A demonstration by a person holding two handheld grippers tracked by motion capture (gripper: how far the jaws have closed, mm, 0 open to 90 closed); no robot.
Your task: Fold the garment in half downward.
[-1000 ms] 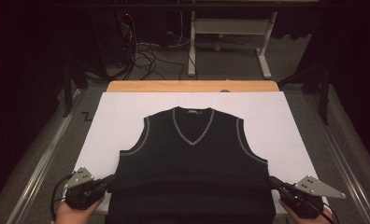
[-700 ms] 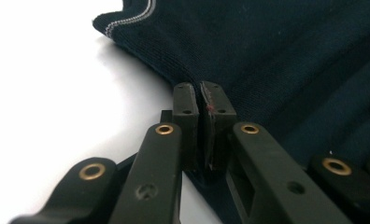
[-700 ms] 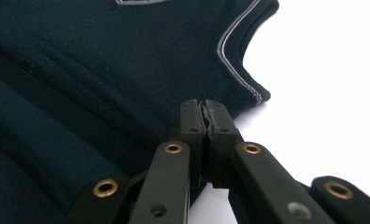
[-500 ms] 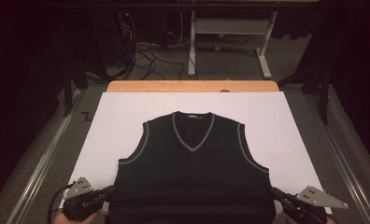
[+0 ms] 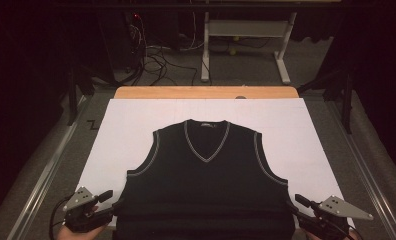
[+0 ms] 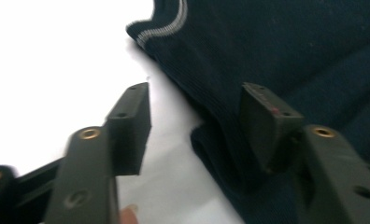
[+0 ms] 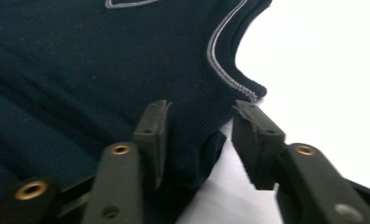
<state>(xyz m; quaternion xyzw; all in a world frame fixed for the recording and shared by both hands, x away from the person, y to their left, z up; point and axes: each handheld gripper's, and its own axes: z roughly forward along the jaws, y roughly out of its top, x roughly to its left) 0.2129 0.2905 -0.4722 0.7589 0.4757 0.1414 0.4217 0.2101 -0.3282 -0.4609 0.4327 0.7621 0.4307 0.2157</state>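
While both claws stand parted at the near hem, the labels read as follows.

Vest (image 5: 206, 190): flat on the counter (image 5: 126, 130), neck away from the person, its near part folded into a thick band across the bottom; long axis of that band runs from one claw to the other.

Left claw (image 5: 111, 200): at the band's left end; jaws have just been opening and now stand apart. In the left gripper view (image 6: 192, 126) one pad lies over the counter, the other over the cloth, with the vest's side edge between them and not pressed.

Right claw (image 5: 296, 202): at the band's right end, mirror to the left; jaws likewise have just been opening. In the right gripper view (image 7: 199, 140) the folded corner sits in the gap, loose, neither pad squeezing it.

Key relation: each band end lies just ahead of and inward from its own claw; neither hand is nearer, so the pair is evenly matched.

Hand pose: both hands low at the counter's near edge, claws pointing forward and slightly inward, about level.

Judgement: the fold appears released; a fresh grip would likely begin from these same corners.
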